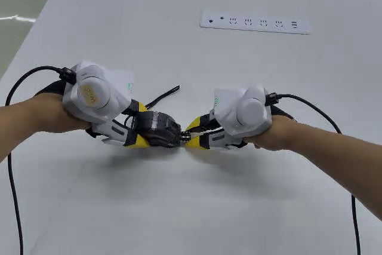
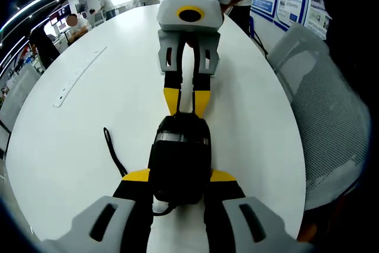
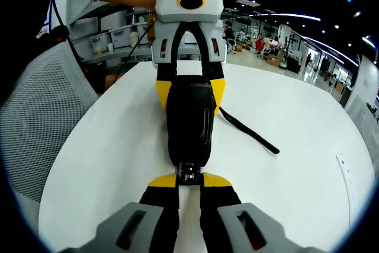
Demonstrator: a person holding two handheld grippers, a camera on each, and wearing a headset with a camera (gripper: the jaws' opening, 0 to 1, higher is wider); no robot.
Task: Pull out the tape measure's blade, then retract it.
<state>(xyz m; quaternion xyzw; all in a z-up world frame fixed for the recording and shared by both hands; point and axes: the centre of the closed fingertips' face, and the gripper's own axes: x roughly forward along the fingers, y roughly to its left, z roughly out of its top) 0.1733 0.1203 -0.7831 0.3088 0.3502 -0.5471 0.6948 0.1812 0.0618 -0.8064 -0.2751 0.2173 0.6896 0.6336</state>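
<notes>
Holds tape measure (image 2: 179, 146) clamped by its case in fingers of left gripper (image 2: 179, 175), low at white surface (image 1: 250, 207) — pinches blade hook (image 3: 188, 172) with fingers of right gripper (image 3: 189, 181) closed on it. Calls for steady case, straight level pull along blade line — no twist

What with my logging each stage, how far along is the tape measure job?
Done: the left claw is shut on the tape measure, gripping its case from both sides. In hand: the right claw looks closed on the blade's end hook, right at the case mouth. Left: no blade is drawn out yet, so both the pull and the retraction remain.
</notes>
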